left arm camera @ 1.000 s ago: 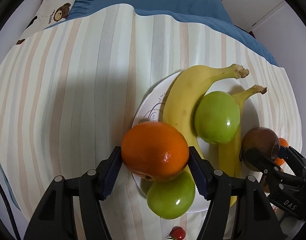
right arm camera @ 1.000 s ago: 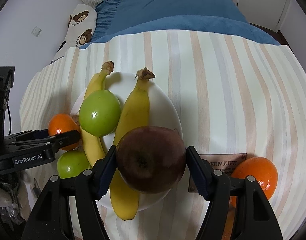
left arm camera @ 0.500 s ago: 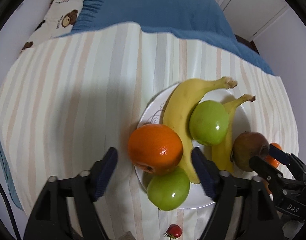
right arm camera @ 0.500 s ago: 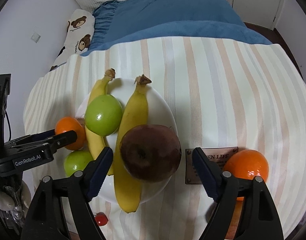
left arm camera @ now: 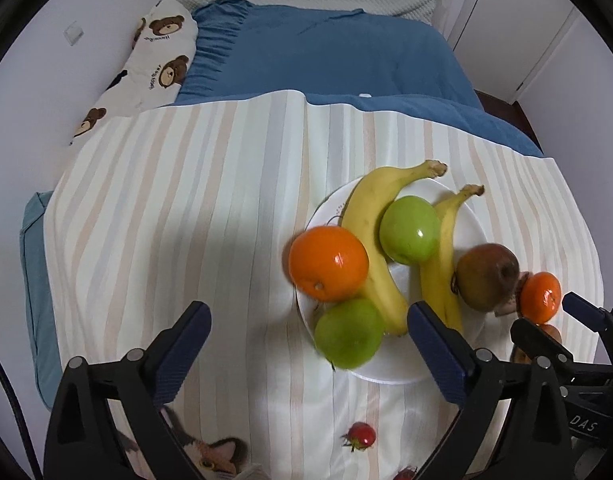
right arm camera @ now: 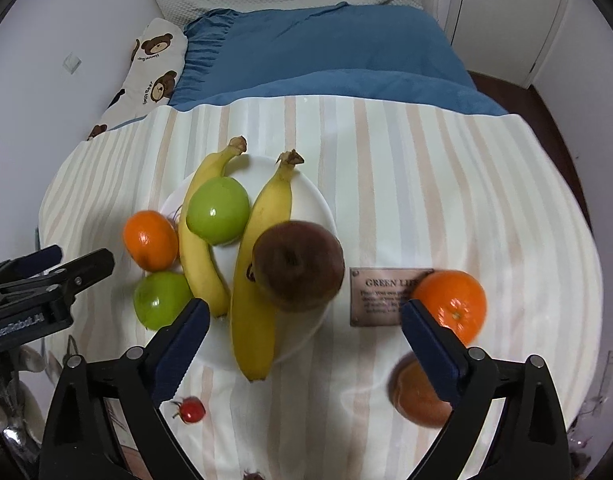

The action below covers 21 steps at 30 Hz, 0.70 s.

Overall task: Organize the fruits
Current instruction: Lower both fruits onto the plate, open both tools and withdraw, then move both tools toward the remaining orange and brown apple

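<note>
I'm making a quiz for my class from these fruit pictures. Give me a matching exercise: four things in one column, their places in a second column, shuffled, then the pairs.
1. dark brown apple
2. small red fruit
3. brown label
4. left gripper

A. sewn on the striped cloth, right of the plate
B. on the plate's right rim
C. open, empty
D. on the cloth, nearer than the plate

Pairs: 1-B, 2-D, 3-A, 4-C
</note>
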### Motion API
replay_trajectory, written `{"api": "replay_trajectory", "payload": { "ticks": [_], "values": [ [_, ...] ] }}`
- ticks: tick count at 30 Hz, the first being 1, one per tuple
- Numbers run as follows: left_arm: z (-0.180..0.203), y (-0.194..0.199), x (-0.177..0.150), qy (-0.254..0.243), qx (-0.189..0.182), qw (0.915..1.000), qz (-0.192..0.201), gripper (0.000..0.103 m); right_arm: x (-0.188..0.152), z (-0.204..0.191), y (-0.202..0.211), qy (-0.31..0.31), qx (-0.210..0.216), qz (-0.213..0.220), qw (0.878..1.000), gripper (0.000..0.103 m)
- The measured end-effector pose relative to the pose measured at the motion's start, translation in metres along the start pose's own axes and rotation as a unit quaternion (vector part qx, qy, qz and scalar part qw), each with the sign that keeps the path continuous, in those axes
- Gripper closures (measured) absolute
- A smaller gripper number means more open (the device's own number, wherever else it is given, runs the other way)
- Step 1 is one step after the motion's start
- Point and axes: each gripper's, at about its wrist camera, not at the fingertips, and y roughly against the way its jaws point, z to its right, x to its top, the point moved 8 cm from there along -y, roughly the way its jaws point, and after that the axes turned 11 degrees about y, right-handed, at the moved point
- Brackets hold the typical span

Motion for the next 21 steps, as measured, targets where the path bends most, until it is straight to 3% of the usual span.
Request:
{"api": "replay_trajectory", "payload": {
  "ticks": [12, 21],
  "values": [
    [-0.003, 0.059, -0.031, -0.001, -0.001, 0.9982, 0.060, 0.002, -0.029, -0.010, 0.058, 0.010, -0.018, 0.036, 0.999, 0.003],
    [-0.005, 0.115, -0.062, 0.000, -0.007, 0.9941, 0.108, 0.002, -0.050, -0.027, 0.131, 0.024, -0.034, 0.093, 0.995, 0.003]
  ]
}}
